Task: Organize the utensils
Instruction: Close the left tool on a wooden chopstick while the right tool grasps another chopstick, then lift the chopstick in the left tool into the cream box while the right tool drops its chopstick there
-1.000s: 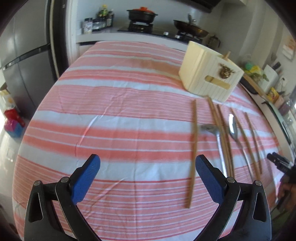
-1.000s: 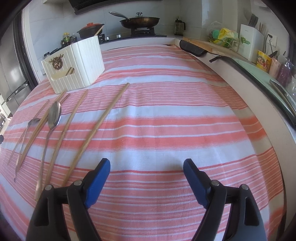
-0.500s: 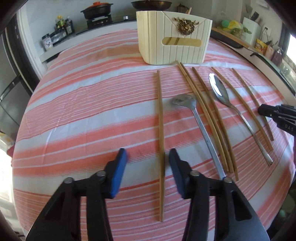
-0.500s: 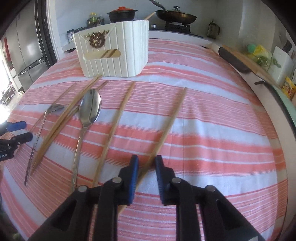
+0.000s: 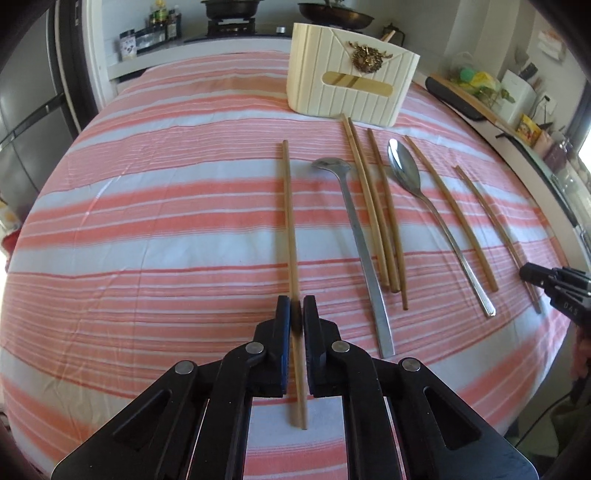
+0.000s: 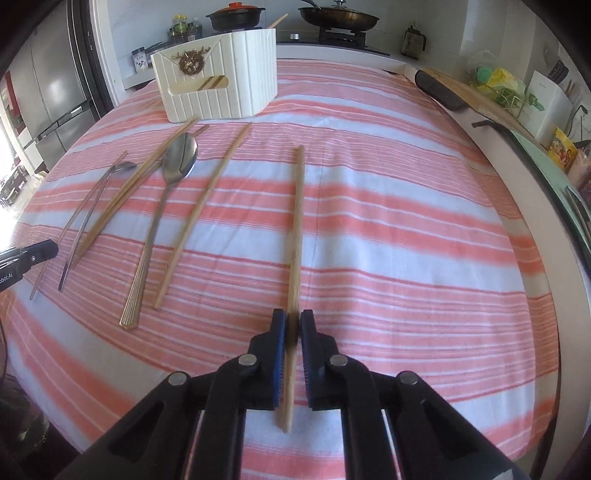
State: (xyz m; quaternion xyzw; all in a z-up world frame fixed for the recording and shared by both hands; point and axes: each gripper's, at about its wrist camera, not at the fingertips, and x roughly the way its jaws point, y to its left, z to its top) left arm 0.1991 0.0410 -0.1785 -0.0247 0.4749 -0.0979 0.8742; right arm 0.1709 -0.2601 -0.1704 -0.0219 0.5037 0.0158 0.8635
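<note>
My left gripper [image 5: 296,314] is shut on the leftmost wooden chopstick [image 5: 289,221], gripping it near its near end. My right gripper [image 6: 292,326] is shut on the rightmost wooden chopstick [image 6: 297,221], also near its near end. Both chopsticks point away toward a cream utensil holder [image 5: 351,92] standing at the far side of the striped tablecloth [image 5: 147,221]; the holder also shows in the right wrist view [image 6: 221,85]. Between the two held sticks lie several more chopsticks [image 5: 373,210] and two metal spoons [image 5: 406,173], [image 5: 354,229].
A stove with a pot [image 6: 234,16] and a pan [image 6: 338,16] stands behind the table. A fridge [image 6: 55,92] is at the left. A counter with a cutting board [image 6: 476,96] and boxes runs along the right edge.
Both grippers have moved in over the outermost chopsticks and closed from wide open to shut on them.
</note>
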